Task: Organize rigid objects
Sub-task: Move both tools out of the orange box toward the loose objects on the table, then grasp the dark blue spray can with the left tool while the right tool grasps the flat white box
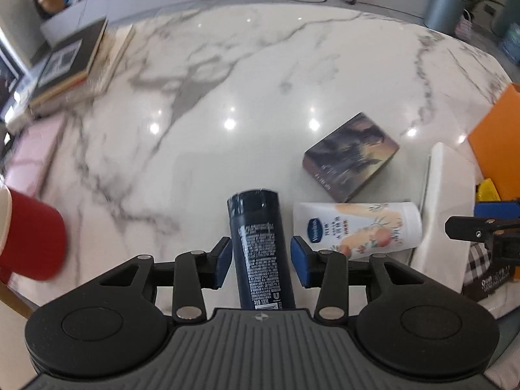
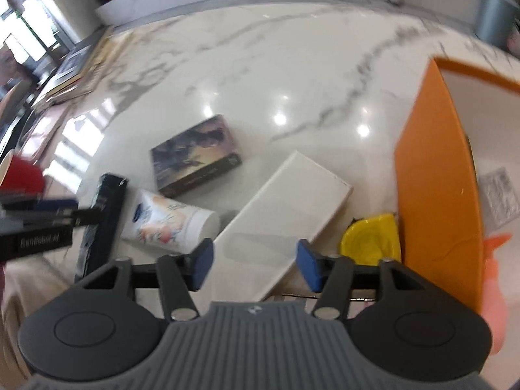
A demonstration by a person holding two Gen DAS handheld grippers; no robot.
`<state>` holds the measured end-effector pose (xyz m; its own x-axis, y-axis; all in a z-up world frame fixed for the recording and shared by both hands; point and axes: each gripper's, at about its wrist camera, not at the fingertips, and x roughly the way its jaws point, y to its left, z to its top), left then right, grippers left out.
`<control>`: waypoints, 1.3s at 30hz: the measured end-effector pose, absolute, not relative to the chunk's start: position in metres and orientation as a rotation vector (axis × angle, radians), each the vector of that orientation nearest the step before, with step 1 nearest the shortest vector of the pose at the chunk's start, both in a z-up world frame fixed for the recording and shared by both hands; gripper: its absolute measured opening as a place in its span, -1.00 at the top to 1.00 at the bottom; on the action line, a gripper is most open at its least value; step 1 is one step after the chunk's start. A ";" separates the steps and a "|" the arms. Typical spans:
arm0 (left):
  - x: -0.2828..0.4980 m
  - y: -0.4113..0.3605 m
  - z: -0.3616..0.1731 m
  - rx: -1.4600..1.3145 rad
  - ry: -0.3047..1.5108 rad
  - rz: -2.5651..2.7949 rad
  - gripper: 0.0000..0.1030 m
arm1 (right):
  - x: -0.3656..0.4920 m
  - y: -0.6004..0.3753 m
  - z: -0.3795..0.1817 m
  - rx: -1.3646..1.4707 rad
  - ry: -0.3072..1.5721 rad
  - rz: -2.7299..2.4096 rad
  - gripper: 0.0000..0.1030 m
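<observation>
The left gripper (image 1: 261, 261) stands with its blue pads spread to either side of a dark bottle (image 1: 260, 247) that lies on the marble bench (image 1: 227, 74) near its near edge, cap pointing away. The left pad sits against or just beside the bottle's side, while a narrow gap shows at the right pad, so the jaws are released and not clamping it.

Just right of the bottle lies a white lotion tube (image 1: 357, 227) printed with peaches, also on its side. Beyond the tube, a dark book (image 1: 352, 156) lies flat, tilted relative to the bench edge. A white box (image 2: 286, 217) lies to the right of the tube, near the bench's near right corner.

The right gripper (image 2: 255, 263) hovers over the near end of the white box with its jaws wide apart, holding nothing. Just to its right sit a yellow object (image 2: 372, 237) and an upright orange box (image 2: 435, 188) with its lid open.

A red cup (image 1: 31, 234) stands near the left edge, and a stack of books (image 1: 74, 61) lies toward the far left corner.
</observation>
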<state>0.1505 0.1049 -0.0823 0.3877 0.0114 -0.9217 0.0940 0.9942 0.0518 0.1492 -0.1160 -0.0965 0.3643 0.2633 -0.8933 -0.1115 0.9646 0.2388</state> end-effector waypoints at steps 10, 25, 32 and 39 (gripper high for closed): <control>0.161 0.106 -0.102 0.091 1.237 -0.011 -0.01 | 0.166 -0.118 -0.114 0.230 1.220 0.156 -0.43; 0.166 0.106 -0.109 0.081 1.247 0.007 0.05 | 0.175 -0.089 -0.126 0.090 1.208 0.147 -0.54; 0.164 0.109 -0.107 0.040 1.226 0.008 0.07 | 0.172 -0.093 -0.124 0.107 1.207 0.177 -0.39; 0.155 0.109 -0.088 -0.011 1.140 -0.041 0.08 | 0.165 -0.091 -0.113 0.103 1.179 0.216 -0.30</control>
